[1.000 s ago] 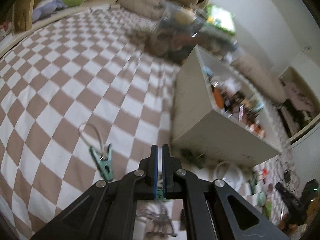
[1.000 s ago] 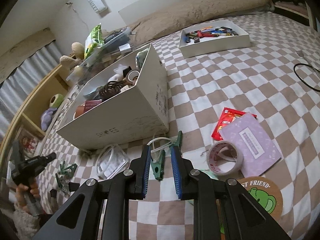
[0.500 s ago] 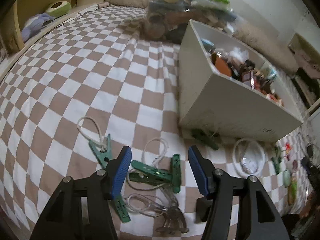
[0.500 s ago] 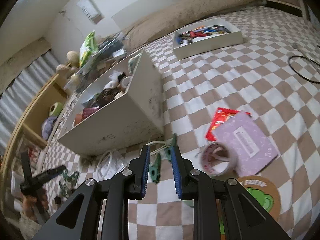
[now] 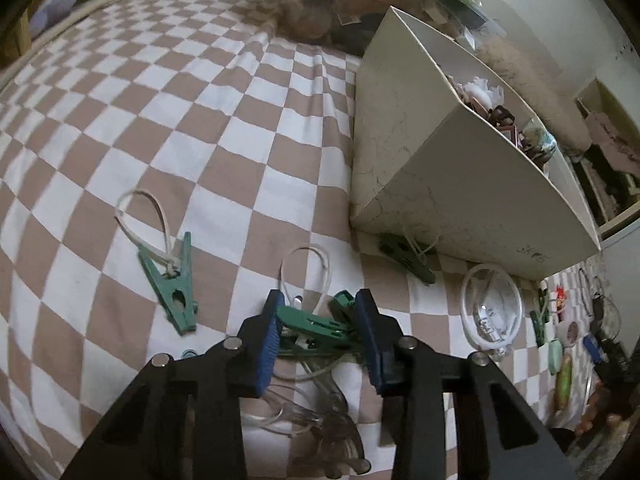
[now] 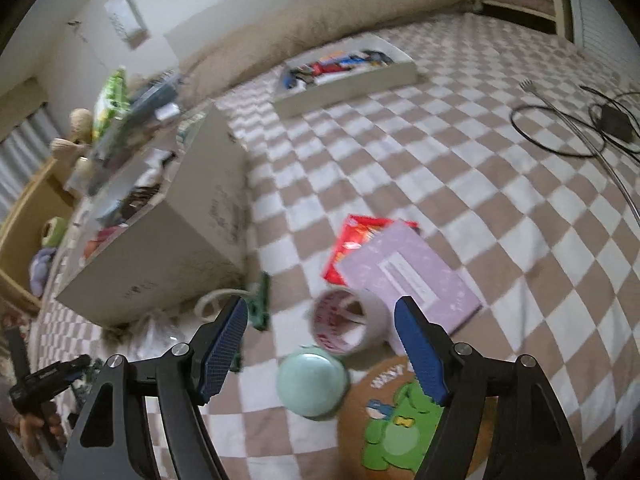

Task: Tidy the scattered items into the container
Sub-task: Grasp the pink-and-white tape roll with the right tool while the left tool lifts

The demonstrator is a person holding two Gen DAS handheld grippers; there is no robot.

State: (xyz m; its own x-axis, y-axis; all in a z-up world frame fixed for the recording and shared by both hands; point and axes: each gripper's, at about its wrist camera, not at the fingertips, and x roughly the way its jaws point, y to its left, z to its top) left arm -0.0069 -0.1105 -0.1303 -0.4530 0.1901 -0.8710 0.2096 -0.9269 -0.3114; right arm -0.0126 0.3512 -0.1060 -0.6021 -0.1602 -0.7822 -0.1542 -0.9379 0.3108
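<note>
On the checked bedspread, my left gripper (image 5: 320, 320) points down at a tangle of green clothespins (image 5: 316, 324) with white loops. Its jaws are closing, and the pins lie between the blue pads. I cannot see the pads squeezing them. The white box (image 5: 460, 184) with several items inside stands just beyond to the right. My right gripper (image 6: 320, 340) is opening wide and holds nothing. It hovers over a tape roll (image 6: 348, 320) and a mint round lid (image 6: 312, 384). The same box (image 6: 168, 248) is to its left.
Another green pin (image 5: 172, 284) lies left, one (image 5: 408, 258) rests against the box, and a coiled white cable (image 5: 492, 308) lies right. A red packet (image 6: 356, 236), purple booklet (image 6: 412, 276), round coaster (image 6: 400, 420), shallow tray (image 6: 348, 76) and black cable (image 6: 560, 128) lie around.
The left gripper opened from shut, sank over the green pins, then narrowed around them. The right gripper spread from nearly shut to wide and shifted from the green pin to the tape roll.
</note>
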